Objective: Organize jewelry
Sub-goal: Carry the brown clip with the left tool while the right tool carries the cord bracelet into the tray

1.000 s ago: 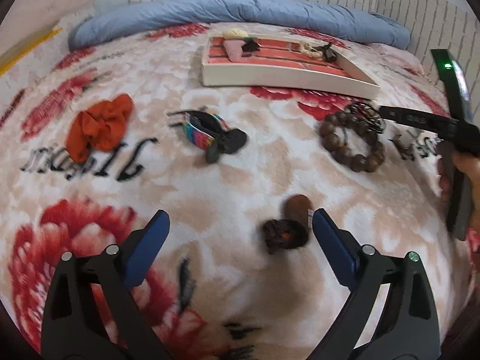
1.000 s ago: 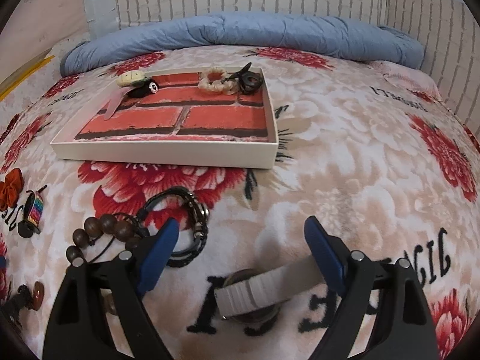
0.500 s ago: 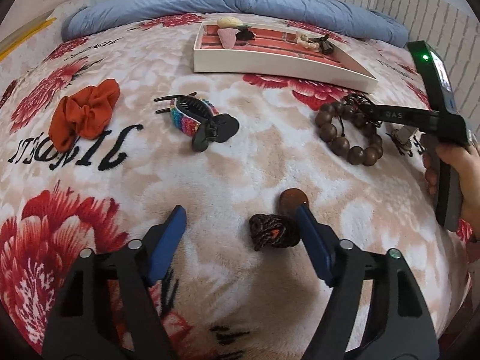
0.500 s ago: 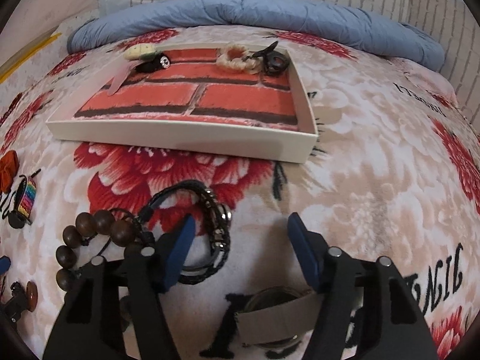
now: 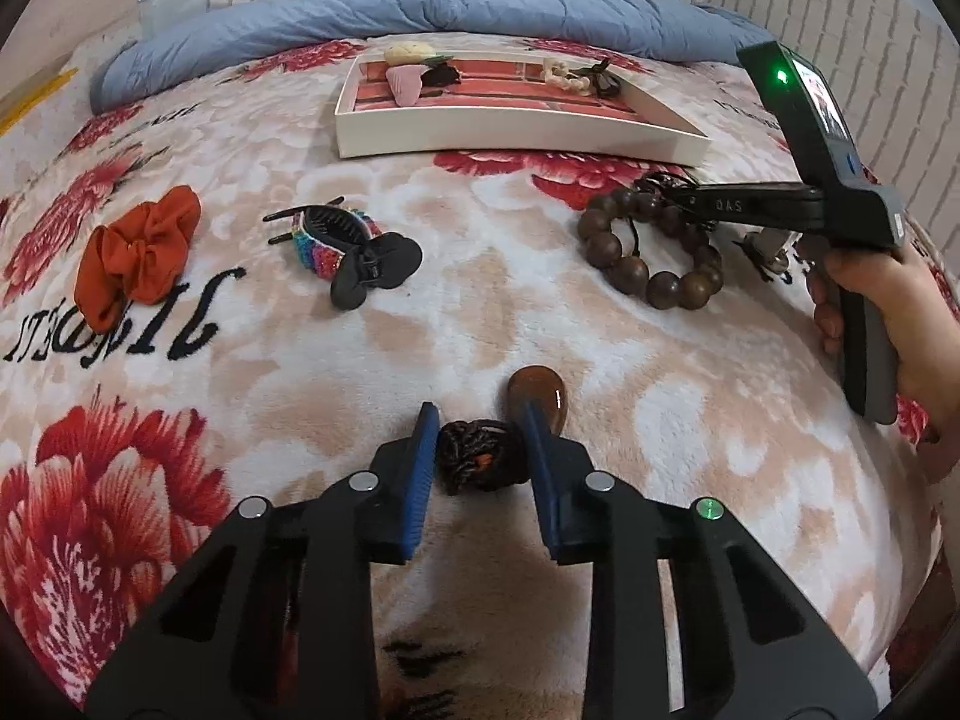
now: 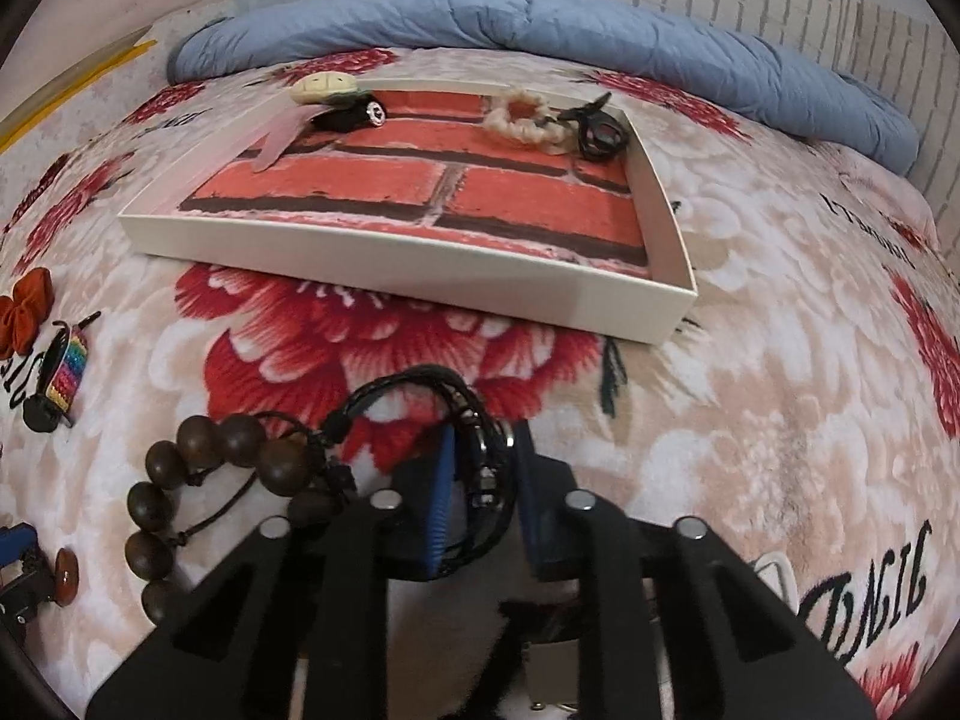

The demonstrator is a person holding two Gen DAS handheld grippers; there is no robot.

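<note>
My left gripper [image 5: 478, 429] is shut on a dark braided knot [image 5: 477, 461] that carries a brown oval stone [image 5: 538, 397], low on the flowered blanket. My right gripper [image 6: 483, 450] is shut on a black leather bracelet [image 6: 432, 387] beside a brown wooden bead bracelet [image 6: 198, 480]; both show in the left wrist view, with the beads [image 5: 651, 249] near the right gripper [image 5: 690, 195]. A white tray [image 6: 420, 261] with a brick-pattern floor lies beyond, holding several small pieces along its far side.
An orange scrunchie [image 5: 141, 252] and a rainbow claw clip [image 5: 345, 249] lie left on the blanket. A blue quilt [image 6: 540, 30] and a white brick wall close off the far side. A watch strap [image 6: 774, 570] lies under my right gripper.
Both grippers have moved down and closed: the left onto the braided knot, the right onto the black leather bracelet.
</note>
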